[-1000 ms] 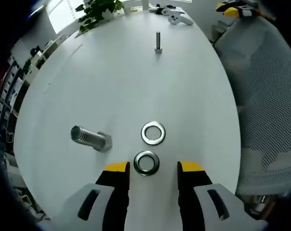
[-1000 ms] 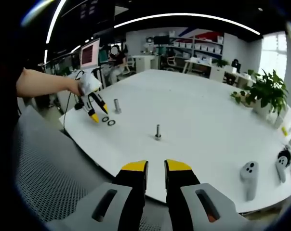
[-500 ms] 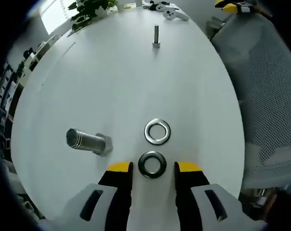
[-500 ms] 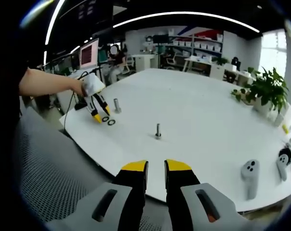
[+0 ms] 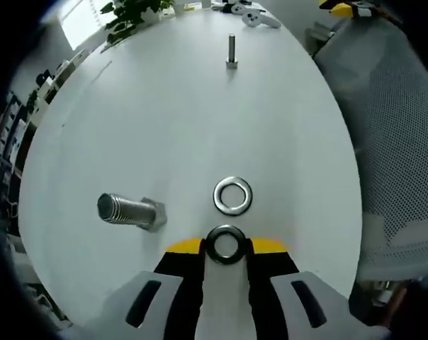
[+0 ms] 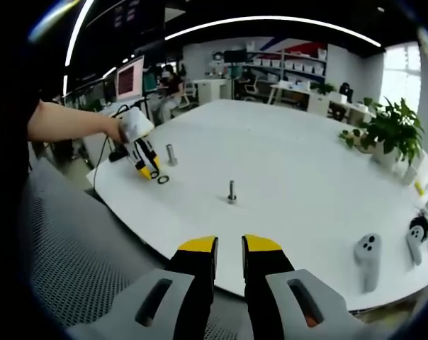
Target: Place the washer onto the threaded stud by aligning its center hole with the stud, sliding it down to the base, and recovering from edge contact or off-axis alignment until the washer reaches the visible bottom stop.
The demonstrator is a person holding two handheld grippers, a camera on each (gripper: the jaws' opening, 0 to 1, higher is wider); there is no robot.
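With the left claw (image 5: 226, 246) closed in on the near washer (image 5: 226, 244) flat on the white table (image 5: 164, 127), apparently gripping it, pickup is under way, and next it must be lifted toward the upright threaded stud (image 5: 231, 52) at twelve o'clock.

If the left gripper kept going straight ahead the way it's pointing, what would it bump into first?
The left gripper already has its jaws closed on the near washer. Straight ahead, it would probably meet the second washer first. The upright stud stands much farther along the white table.
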